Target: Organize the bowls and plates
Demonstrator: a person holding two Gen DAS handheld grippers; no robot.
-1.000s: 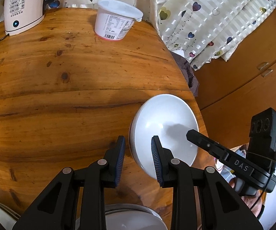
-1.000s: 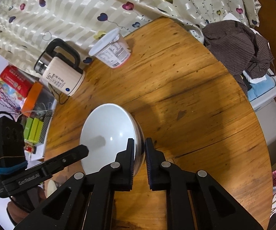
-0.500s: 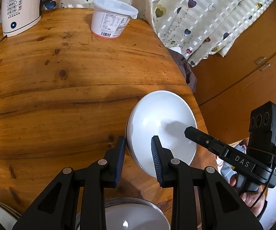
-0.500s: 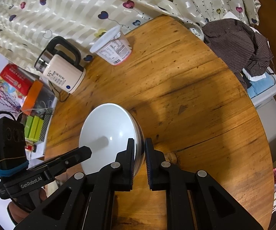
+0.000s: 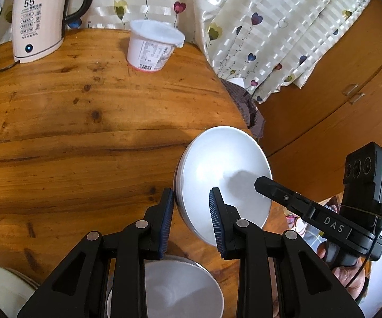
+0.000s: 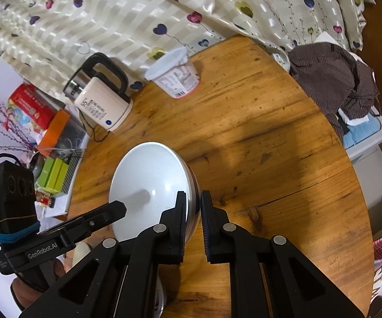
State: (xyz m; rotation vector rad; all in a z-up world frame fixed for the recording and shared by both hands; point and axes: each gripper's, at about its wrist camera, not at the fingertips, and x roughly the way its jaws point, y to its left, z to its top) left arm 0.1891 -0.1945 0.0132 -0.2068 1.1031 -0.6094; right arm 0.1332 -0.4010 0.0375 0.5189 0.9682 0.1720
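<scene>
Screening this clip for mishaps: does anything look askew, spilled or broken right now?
No spill or damage shows. The white bowl is tilted steeply, held by its rim between the left gripper and right gripper above the wooden table; a held pose, not a mishap.

The left gripper (image 5: 191,206) points steeply downward, its blue-padded fingers (image 5: 165,220) clamped across the near-left rim of a white bowl (image 5: 225,175), one pad outside and one inside. The right gripper (image 6: 193,209) (jaws nearly together) pinches the same bowl's rim at about 4 o'clock in its own view. A hand (image 5: 347,273) grips the right tool's handle at 4 o'clock.
</scene>
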